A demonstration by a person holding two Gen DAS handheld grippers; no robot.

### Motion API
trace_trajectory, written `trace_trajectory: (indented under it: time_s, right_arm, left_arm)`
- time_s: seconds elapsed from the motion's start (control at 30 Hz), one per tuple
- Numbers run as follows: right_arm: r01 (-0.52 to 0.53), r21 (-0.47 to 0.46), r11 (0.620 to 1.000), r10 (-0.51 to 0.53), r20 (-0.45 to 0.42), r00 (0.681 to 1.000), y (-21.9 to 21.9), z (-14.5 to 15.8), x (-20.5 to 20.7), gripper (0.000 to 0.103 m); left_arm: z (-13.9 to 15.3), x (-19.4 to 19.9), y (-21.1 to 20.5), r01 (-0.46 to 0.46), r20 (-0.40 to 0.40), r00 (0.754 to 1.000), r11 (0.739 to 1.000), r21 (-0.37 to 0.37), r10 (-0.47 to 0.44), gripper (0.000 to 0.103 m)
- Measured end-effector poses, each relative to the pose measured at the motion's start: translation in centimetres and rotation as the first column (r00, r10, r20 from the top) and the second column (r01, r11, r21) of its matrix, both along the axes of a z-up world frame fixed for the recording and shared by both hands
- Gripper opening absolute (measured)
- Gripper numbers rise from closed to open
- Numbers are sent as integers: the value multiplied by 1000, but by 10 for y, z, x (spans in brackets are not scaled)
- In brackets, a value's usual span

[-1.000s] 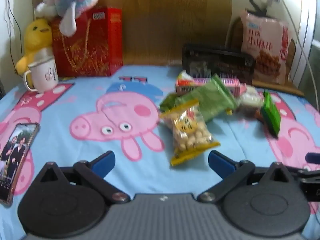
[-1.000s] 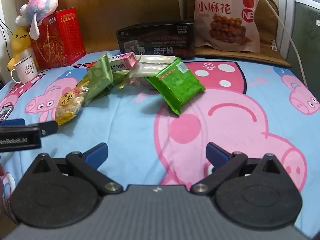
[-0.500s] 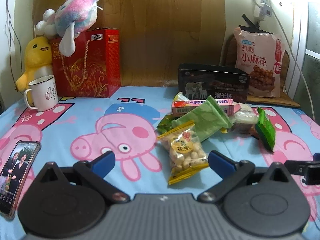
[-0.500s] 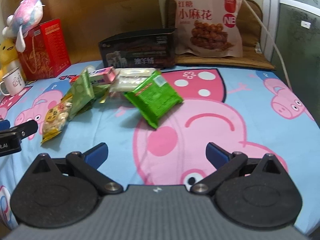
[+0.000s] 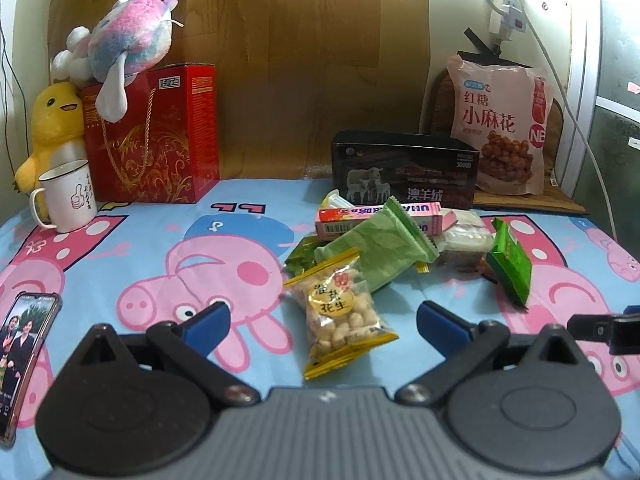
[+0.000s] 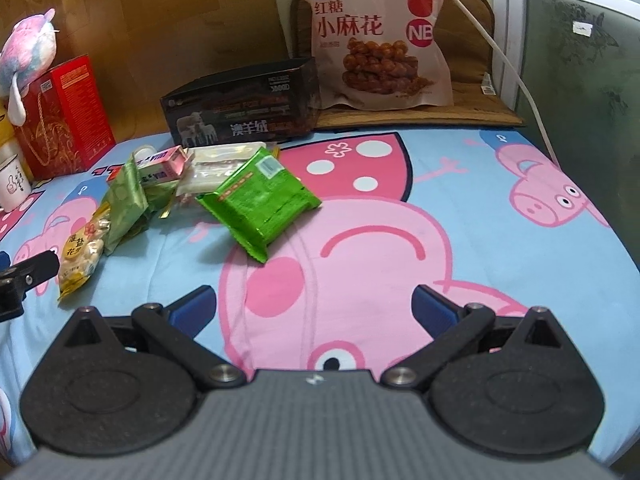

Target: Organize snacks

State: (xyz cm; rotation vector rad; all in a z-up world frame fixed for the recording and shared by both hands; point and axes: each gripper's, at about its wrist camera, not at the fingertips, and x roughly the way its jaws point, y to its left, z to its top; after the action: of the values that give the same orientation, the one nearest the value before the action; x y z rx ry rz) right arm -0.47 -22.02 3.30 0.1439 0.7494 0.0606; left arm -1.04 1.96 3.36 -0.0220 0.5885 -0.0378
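You are at the approach step with nothing sorted yet: your left tongs (image 5: 322,322) hang released with the peanut packet (image 5: 340,312) lying between their spread tips, and your right tongs (image 6: 314,308) are likewise released over bare cloth. The snacks lie heaped on the Peppa Pig sheet (image 6: 460,240), the bright green packet (image 6: 262,200) at the right edge, just in front of the black open box (image 6: 244,106), the likely bin. Judging from this, lower the left tongs and pinch the peanut packet's crinkly body.
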Motion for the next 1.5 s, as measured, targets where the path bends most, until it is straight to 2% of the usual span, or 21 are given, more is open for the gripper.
trace_trajectory:
  time_s: [1.5]
  right_arm:
    - [-11, 4, 1000, 11, -55, 998, -4, -18, 24, 103]
  left_arm:
    - [-10, 22, -10, 13, -55, 998, 1000, 19, -12, 103]
